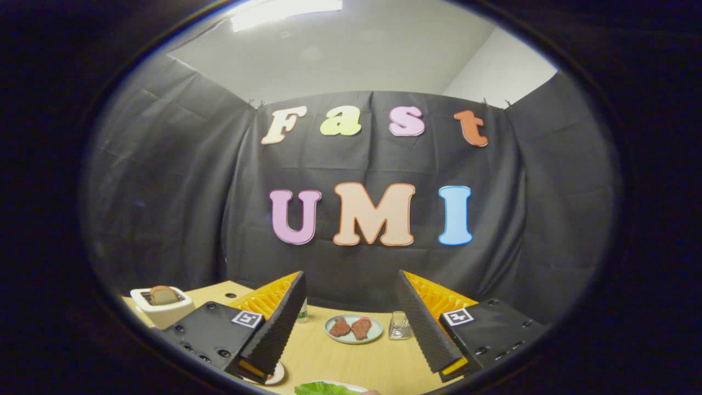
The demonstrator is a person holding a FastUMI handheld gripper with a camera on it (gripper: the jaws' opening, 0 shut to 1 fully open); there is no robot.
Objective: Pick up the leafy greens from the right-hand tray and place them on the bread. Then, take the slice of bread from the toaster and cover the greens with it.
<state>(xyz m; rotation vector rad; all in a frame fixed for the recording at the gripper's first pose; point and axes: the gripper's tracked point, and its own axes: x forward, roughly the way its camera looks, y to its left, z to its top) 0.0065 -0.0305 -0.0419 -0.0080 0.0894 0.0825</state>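
The gripper [351,323] stood with its fingers wide apart, holding nothing. The leafy greens [323,389] lay below and between them, nearer than the plate of meat [354,328]. The toaster [163,305], bread slice [163,295] upright inside, sat well left of that plate.

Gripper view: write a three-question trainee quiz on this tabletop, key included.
1. True or false: the tongs are closed on the leafy greens.
2. What sits in the toaster?
3. The plate beyond the fingers holds: A) reddish meat pieces, B) leafy greens, C) bread.

Key: 1. False; the tongs are open, the greens low between the fingers, untouched. 2. A bread slice. 3. A.
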